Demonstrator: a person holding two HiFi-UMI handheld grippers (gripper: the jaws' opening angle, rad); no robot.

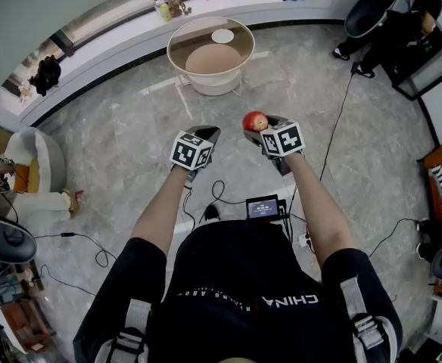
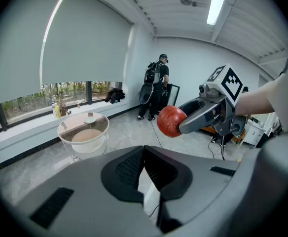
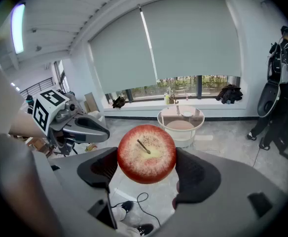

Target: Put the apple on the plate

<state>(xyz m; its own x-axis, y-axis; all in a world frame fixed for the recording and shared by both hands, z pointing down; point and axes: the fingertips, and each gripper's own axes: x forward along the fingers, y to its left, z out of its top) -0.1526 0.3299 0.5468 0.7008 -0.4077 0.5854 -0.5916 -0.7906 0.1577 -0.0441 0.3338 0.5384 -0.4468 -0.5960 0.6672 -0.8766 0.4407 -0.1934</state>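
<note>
The right claw (image 1: 257, 125) is clamped on a red apple (image 3: 146, 153), one pad on each flank at about the widest part, with the stem end facing back toward the gripper's camera. The left claw (image 2: 144, 158) has its jaws together with nothing between them and hangs just beside the right one. Both are held out in front of the person, above the bare floor.

The white plate (image 1: 222, 35) sits on a round glass table (image 1: 194, 32) well ahead, so the apple is in the air and far from its goal.

The apple looks firm and smooth-skinned, probably with some weight for its size. A grip across the middle suits it, but the round, waxy skin could slip under a light squeeze and bruise under a hard one. It will likely roll if released tilted, and the plate looks small.

The apple covers most of the pad contact. The plate is too distant to tell whether it has a raised rim. The pale disc under the glass cannot be identified.
</note>
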